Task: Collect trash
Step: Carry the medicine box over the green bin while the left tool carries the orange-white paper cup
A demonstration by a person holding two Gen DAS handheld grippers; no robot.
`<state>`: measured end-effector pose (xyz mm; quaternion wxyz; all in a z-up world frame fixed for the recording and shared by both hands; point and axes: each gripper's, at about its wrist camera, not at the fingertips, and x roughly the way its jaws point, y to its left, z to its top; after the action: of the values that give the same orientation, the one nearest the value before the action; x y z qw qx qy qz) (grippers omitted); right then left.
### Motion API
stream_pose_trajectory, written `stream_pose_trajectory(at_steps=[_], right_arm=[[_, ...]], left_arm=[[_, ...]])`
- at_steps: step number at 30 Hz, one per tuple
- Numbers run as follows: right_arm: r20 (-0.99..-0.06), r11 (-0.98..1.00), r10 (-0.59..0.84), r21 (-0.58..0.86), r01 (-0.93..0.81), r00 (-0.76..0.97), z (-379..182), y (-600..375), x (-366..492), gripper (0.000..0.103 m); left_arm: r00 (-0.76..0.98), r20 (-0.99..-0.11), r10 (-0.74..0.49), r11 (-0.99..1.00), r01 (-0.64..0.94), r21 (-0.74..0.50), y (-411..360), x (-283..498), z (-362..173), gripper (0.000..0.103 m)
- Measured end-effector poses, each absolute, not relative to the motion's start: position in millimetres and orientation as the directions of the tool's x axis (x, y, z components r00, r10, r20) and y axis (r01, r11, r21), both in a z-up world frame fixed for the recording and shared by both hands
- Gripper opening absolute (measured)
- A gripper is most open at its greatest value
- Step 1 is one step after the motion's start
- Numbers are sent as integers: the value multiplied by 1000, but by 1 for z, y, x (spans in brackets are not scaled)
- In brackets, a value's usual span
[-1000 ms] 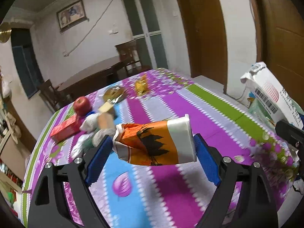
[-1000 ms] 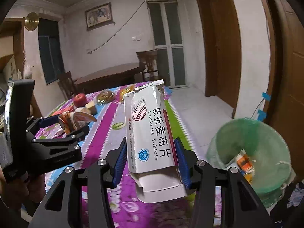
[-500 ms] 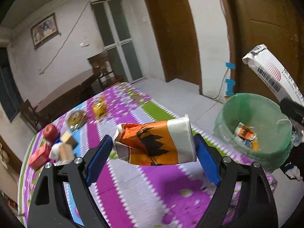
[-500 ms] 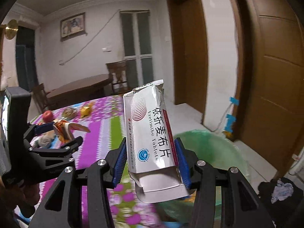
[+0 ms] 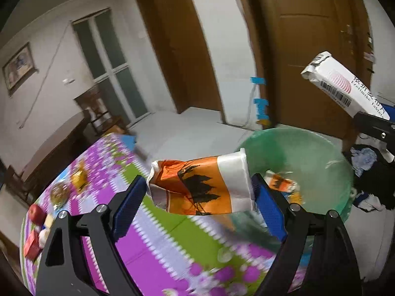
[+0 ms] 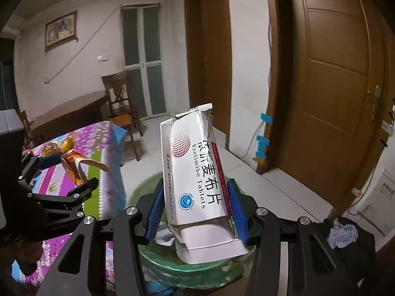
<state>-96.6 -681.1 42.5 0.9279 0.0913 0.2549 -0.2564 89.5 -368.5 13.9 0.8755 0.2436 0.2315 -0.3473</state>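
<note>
My left gripper (image 5: 200,192) is shut on a crumpled orange and white paper cup (image 5: 205,185), held sideways over the table's edge beside the green bin (image 5: 328,153). An orange wrapper (image 5: 281,182) lies inside that bin. My right gripper (image 6: 197,209) is shut on a white tablet box (image 6: 197,172), upright and open at its lower end, right above the green bin (image 6: 182,271). In the left wrist view the tablet box (image 5: 343,86) shows at the upper right. The right wrist view has the left gripper (image 6: 71,170) and paper cup (image 6: 74,165) at its left.
The table with a purple, green and blue cloth (image 5: 158,244) holds an apple (image 5: 35,213), a red box (image 5: 30,245) and snack packets (image 5: 79,177). A dark bundle of clothes (image 6: 345,239) lies on the floor by the brown door (image 6: 338,86). A wooden chair (image 6: 121,108) stands behind.
Both grippers have swung right, away from the table's middle toward the green bin, each keeping its grip. The bin now sits under the tablet box and just beyond the cup.
</note>
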Motion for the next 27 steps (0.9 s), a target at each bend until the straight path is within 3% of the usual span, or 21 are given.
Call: stream_pose_trajectory(at_steps=[12,27], right_arm=[[-644,827,-370,100,554,669,25,-733,-92,51],[-718,816,-266,188,547,643,0,-752,-65,51]], left_arm=[[415,-698,-584,439,884,158,-427,102,-9,83],[387,-720,-576,391,904,173,-445,91,-22,83]])
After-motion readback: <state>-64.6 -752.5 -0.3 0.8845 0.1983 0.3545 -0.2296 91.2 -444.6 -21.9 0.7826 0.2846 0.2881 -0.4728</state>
